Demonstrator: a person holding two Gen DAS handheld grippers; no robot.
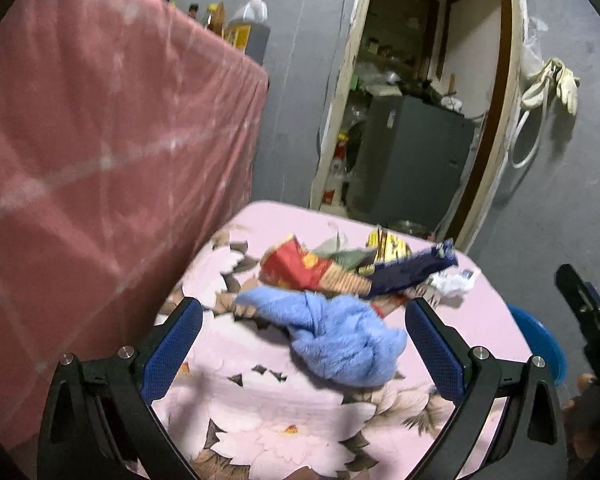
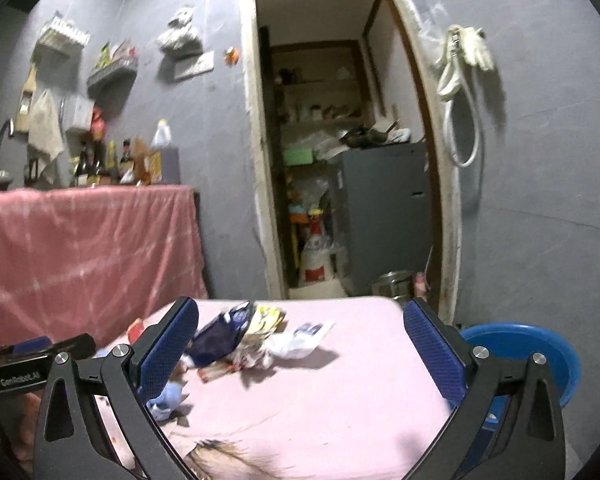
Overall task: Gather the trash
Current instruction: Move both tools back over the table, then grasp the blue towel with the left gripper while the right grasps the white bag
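Pink floral table (image 1: 480, 320), wrappers (image 1: 320, 270), grey walls (image 2: 540, 160)

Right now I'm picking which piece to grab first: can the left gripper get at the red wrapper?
Probably not directly. The left gripper is open, but the blue cloth lies between its fingers, in front of the red wrapper, which sits farther back in the pile.

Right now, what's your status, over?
Left gripper and right gripper: jaws open, empty. Wrappers piled on table, untouched. Blue cloth lies before them.
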